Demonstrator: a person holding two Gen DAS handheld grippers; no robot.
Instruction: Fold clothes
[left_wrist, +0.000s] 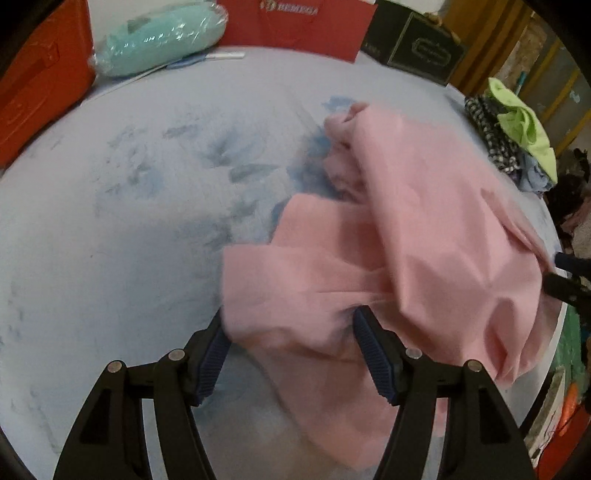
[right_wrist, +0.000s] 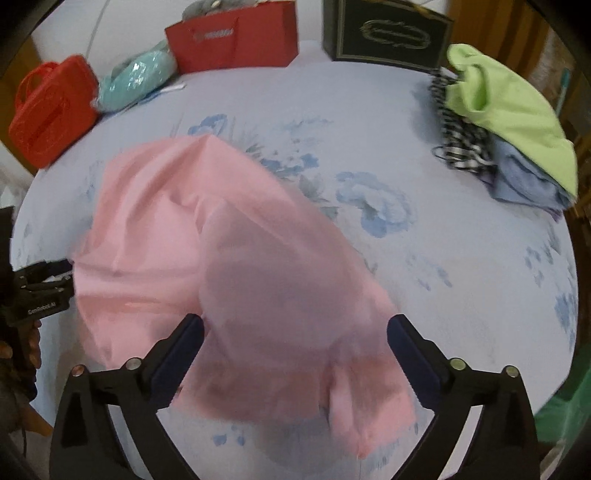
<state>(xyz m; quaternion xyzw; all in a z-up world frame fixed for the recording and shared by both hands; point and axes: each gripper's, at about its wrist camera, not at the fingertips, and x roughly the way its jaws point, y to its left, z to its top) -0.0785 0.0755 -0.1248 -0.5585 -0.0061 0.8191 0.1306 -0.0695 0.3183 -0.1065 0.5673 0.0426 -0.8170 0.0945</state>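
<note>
Pink garment (right_wrist: 207, 240) lies crumpled on bed (right_wrist: 461, 258), bunched between both grippers.
Left gripper (left_wrist: 291, 343): jaws partly open, cloth between, not pinched.
Right gripper (right_wrist: 295, 354): jaws wide, cloth below, nothing held.
Advice: first spread flat, take corners, pull apart evenly.

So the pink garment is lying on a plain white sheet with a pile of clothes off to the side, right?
Not plain white: the sheet is pale blue with blue flowers, as the right wrist view shows. The pink garment does lie on it, with the pile of clothes off to the side.

garment (right_wrist: 229, 266) mid-bed (right_wrist: 461, 258) | clothes pile (right_wrist: 509, 140) right | bags (right_wrist: 232, 40) – behind
</note>
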